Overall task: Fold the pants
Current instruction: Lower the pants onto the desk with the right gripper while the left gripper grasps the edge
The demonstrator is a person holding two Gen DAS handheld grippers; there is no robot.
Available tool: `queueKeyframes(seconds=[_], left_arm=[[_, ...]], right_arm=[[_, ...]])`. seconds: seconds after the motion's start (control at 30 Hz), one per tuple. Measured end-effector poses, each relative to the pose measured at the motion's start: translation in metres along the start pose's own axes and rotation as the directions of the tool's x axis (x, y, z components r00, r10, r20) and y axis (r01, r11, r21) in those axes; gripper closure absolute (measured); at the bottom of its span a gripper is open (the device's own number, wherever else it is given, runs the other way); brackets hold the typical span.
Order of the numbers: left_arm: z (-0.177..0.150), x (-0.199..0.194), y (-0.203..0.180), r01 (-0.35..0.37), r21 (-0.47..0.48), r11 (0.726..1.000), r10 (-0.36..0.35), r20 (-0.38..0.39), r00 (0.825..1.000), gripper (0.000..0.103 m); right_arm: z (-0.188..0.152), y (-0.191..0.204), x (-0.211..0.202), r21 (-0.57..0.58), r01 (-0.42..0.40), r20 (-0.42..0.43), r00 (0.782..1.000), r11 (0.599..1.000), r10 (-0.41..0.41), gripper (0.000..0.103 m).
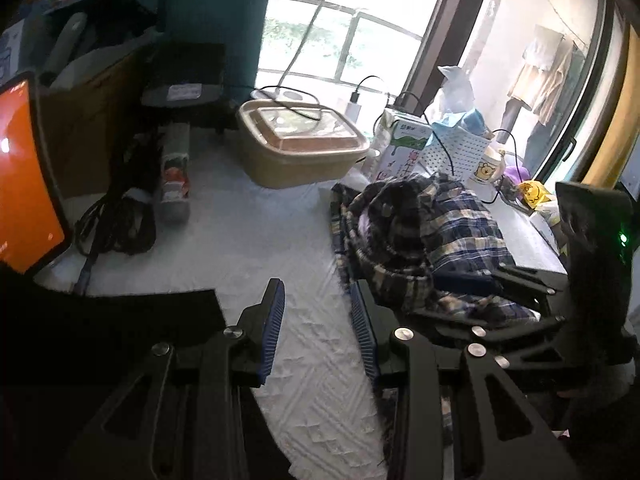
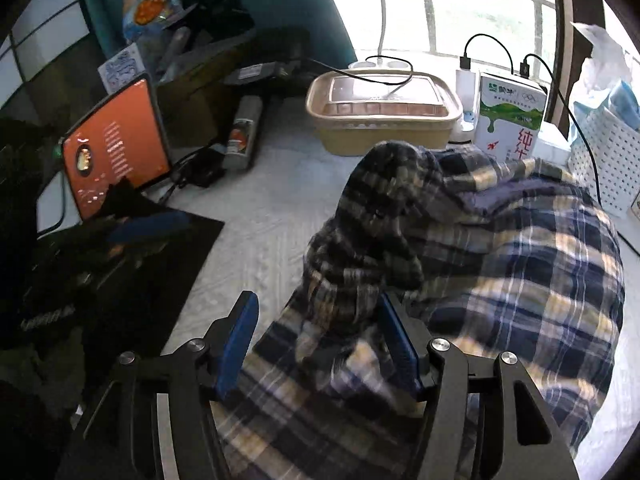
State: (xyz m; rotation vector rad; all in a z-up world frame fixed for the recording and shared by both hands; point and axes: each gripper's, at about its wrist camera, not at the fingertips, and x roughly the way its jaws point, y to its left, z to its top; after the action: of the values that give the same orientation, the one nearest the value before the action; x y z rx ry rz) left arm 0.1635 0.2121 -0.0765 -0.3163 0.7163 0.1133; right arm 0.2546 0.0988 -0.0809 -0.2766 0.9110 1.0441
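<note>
The plaid pants (image 1: 432, 232) lie in a crumpled navy-and-cream heap on the white textured table cover (image 1: 240, 236). My left gripper (image 1: 317, 300) hovers just left of the heap, open, with only bare cover between its blue pads. My right gripper (image 2: 318, 298) is over the near edge of the pants (image 2: 500, 248), open. A fold of plaid cloth lies between its jaws and rests against the right pad (image 2: 396, 340); the left pad stands clear of it. The right gripper's black linkage (image 1: 520, 292) shows over the heap in the left wrist view.
A tablet with an orange screen (image 2: 116, 148) stands at the left beside a black mat (image 2: 152, 280). At the back are a lidded brown container (image 1: 304, 148), a milk carton (image 1: 404, 148), a white perforated basket (image 2: 604, 160), a can (image 1: 174, 176) and black cables (image 1: 120, 216).
</note>
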Motion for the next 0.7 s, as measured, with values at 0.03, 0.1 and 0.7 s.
queueKeyframes(seconds=[0.03,0.1,0.7], left_arm=[[0.002,0.0,-0.004,0.005,0.011,1.0,-0.005,0.002,1.0,0.068],[0.006,0.002,-0.014,0.017,0.042,0.999,-0.017,0.005,1.0,0.065],[-0.002,0.068,-0.087,-0.014,0.272,0.962,0.039,-0.089,0.995,0.095]], right_arm=[[-0.002,-0.002,-0.005,0.006,-0.009,0.005,1.0,1.0,0.009,0.039],[-0.008,-0.01,-0.018,0.021,-0.027,0.024,0.999,0.999,0.027,0.039],[-0.053,-0.126,-0.093,0.202,0.107,0.137,0.981,0.974,-0.136,0.039]])
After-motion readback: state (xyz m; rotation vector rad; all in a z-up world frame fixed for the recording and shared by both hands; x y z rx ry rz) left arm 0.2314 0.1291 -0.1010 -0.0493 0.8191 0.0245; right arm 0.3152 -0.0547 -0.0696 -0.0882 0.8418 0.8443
